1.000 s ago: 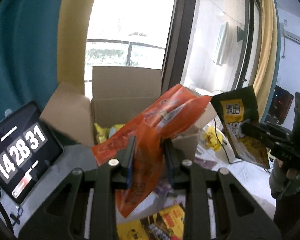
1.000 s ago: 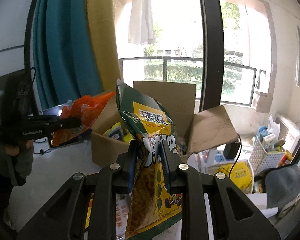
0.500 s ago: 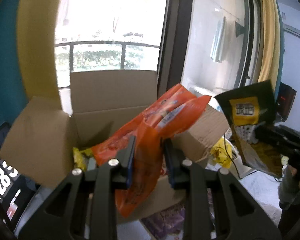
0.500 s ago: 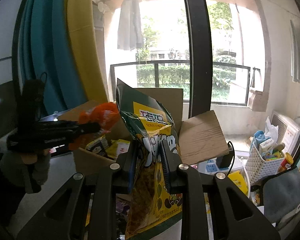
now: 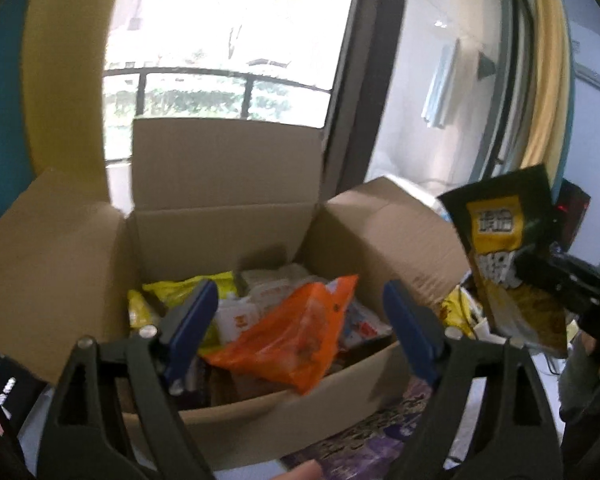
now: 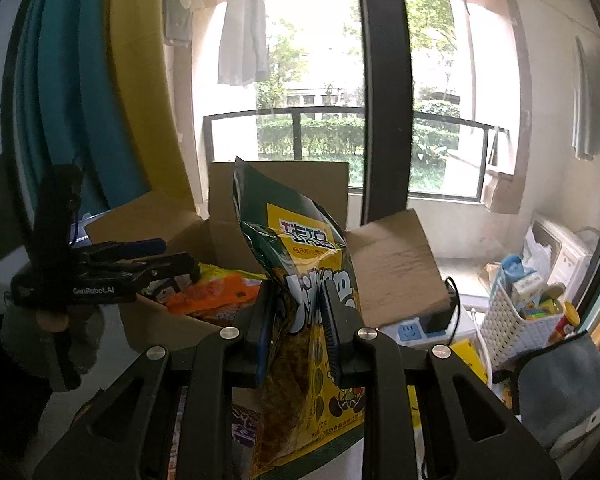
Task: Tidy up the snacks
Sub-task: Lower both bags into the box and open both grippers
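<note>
Dropping snacks into a cardboard box (image 5: 220, 232).
Left hand-held gripper (image 5: 296, 324) is opening, jaws clear of the orange snack bag (image 5: 296, 336) lying inside; right hand-held gripper (image 6: 296, 328) clamps a green-yellow chip bag (image 6: 304, 264) just before the box, whose raised flaps could snag it.

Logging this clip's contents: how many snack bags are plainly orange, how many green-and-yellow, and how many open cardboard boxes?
Orange snack bag: 1
Green-and-yellow snack bag: 1
Open cardboard box: 1
Total: 3
Other packets inside the box are too jumbled to count.
</note>
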`<action>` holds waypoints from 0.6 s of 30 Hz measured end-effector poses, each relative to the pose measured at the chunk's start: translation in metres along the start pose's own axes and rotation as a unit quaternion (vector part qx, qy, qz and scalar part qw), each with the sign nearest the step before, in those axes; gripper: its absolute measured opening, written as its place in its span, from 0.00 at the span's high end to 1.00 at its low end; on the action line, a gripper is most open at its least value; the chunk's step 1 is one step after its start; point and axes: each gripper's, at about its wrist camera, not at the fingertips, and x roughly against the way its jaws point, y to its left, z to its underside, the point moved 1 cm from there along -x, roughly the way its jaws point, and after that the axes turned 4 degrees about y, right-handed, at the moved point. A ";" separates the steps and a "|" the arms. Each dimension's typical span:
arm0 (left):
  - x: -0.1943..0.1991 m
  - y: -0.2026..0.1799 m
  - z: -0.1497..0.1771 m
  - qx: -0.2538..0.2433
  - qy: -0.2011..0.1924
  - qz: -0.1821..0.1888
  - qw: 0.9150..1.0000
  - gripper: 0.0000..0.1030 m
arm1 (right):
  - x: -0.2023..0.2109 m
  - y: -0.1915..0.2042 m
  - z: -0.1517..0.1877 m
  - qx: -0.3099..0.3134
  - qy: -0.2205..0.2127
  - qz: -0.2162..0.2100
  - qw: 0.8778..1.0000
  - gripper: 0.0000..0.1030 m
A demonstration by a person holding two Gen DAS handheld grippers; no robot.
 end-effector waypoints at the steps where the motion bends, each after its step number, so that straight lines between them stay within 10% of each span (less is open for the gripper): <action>1: 0.002 0.002 -0.001 -0.003 -0.002 -0.012 1.000 0.17 | -0.001 0.004 -0.003 0.002 -0.002 0.000 1.000 0.76; 18: 0.074 0.080 -0.032 0.074 -0.086 -0.069 0.991 0.17 | -0.091 0.046 -0.053 0.011 0.010 -0.036 0.999 0.76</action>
